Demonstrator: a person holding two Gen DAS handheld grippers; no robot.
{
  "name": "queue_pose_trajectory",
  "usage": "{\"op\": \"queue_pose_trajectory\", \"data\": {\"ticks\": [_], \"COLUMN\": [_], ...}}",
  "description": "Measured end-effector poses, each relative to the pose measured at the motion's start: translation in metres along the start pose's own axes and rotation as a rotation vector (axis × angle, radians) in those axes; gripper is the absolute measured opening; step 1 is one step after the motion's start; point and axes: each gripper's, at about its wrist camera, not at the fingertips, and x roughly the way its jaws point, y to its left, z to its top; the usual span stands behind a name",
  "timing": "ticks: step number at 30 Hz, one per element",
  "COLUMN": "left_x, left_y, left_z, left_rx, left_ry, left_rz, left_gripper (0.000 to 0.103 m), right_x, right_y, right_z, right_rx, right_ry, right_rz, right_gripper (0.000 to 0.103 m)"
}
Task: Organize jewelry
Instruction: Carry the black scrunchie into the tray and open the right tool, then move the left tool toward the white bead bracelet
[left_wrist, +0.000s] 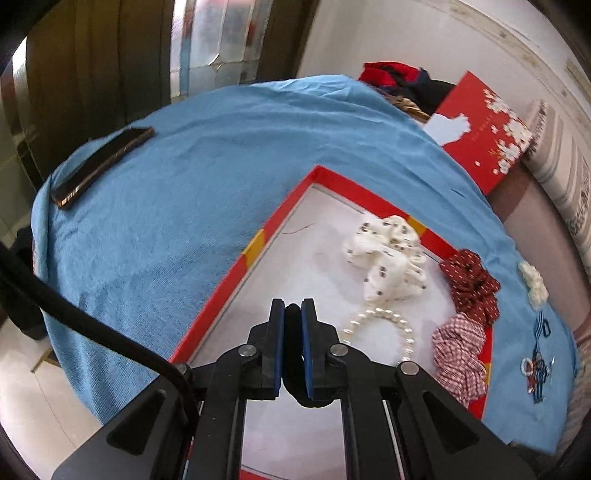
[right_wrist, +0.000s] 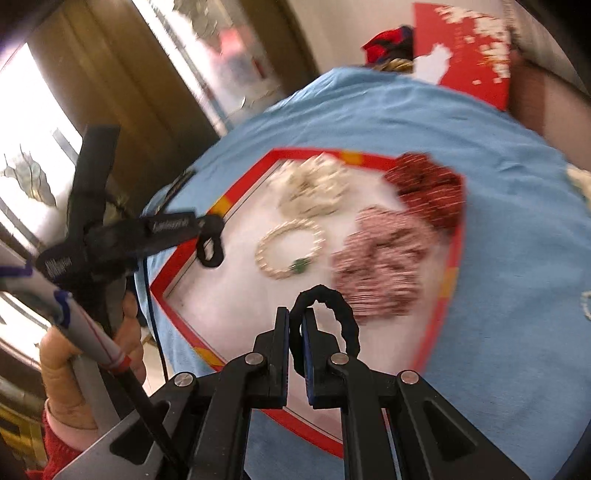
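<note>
Both tongs clamped on small black fabric hair loops: right gripper (right_wrist: 295, 325) w/ loop (right_wrist: 332, 314) over red-rimmed white-floored tray (right_wrist: 295, 152), just short of pearl bracelet (right_wrist: 291, 248); left gripper (left_wrist: 293, 314) w/ loop (left_wrist: 295, 354) at tray's left edge.

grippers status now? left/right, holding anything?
Left gripper: closed on a black hair tie.
Right gripper: closed on a second black hair tie.
</note>
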Motion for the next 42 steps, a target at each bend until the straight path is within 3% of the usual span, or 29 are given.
{"op": "queue_pose_trajectory", "data": {"ticks": [6,8,10,12,20,29,36,42], "left_x": [0.005,0.001,-0.005,-0.010,-0.035,-0.066,-0.060,-0.039], "left_y": [0.009,0.011,0.012,0.011,-0.022,-0.128,-0.208,-0.250], "left_z": [0.004,0.006,0.006,0.006,-0.004,-0.051,-0.106,-0.137], "left_rx": [-0.048,-0.056,-0.062,-0.067,-0.005,0.255,0.454,0.526], "left_ry": [0.014,-0.001,-0.020,-0.038,-0.104,-0.147,-0.047,0.041], "left_rz": [-0.022,-0.031,-0.053,-0.071,-0.178,-0.290,-0.360,-0.360], "left_gripper": [0.012,0.022,0.032,0.034,0.037,0.050,0.050,0.050], "right_x": [0.024,0.026,0.025,0.020,-0.034,-0.120,-0.183,-0.214], "right_y": [0.019,0.021,0.021,0.021,-0.001,-0.099,-0.197,-0.258], "right_z": [0.003,0.003,0.003,0.002,-0.010,-0.067,-0.116,-0.119], "right_rx": [-0.038,-0.045,-0.043,-0.047,-0.030,0.188,0.400,0.486], "right_ry": [0.036,0.039,0.042,0.032,-0.042,-0.103,-0.125,-0.159], "right_rz": [-0.029,-0.043,-0.047,-0.053,-0.102,-0.273,-0.452,-0.511], "right_gripper": [0.008,0.011,0.021,0.029,0.038,0.039,0.039,0.040]}}
